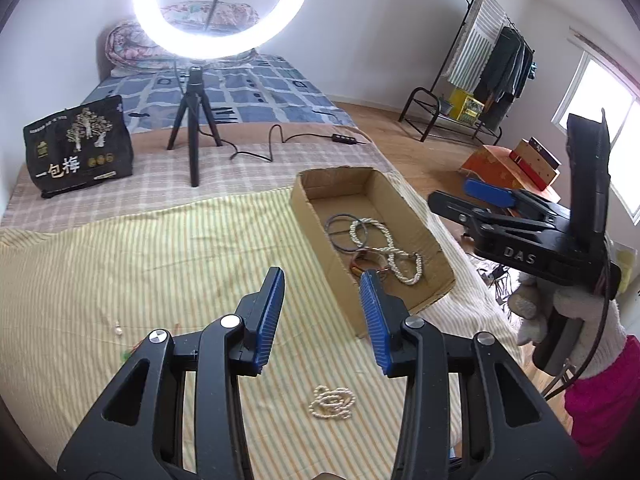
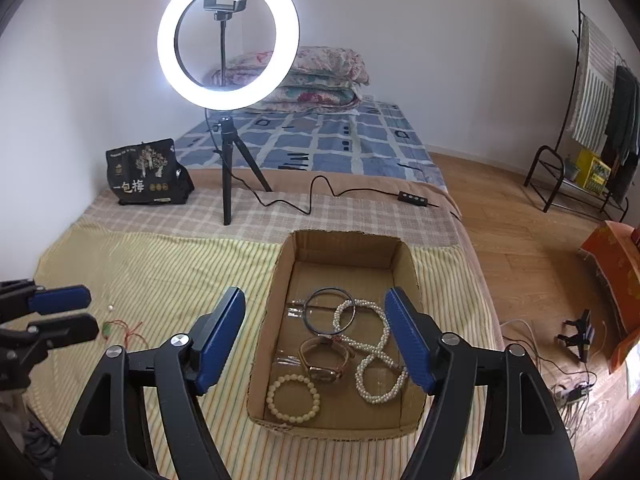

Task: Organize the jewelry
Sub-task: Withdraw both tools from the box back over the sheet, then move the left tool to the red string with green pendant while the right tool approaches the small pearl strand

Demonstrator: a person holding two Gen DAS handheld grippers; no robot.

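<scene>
An open cardboard box (image 2: 280, 280) lies on the striped cloth; it also shows in the left wrist view (image 1: 308, 216). Inside it are a long pearl necklace (image 2: 376, 356), a dark bangle (image 2: 329, 311), a watch (image 2: 324, 360) and a cream bead bracelet (image 2: 293, 398). A coiled pearl necklace (image 1: 331, 401) lies loose on the cloth below my left gripper (image 1: 322, 320), which is open and empty. A small pearl earring (image 1: 117, 328) and a red-string green charm (image 2: 114, 329) lie further left. My right gripper (image 2: 316, 340) is open and empty above the box.
A ring light on a tripod (image 2: 227, 184) stands behind the box, with its cable and controller (image 2: 412, 197). A black snack bag (image 2: 146, 174) sits at back left. The bed edge drops to the wooden floor (image 2: 520, 248) on the right.
</scene>
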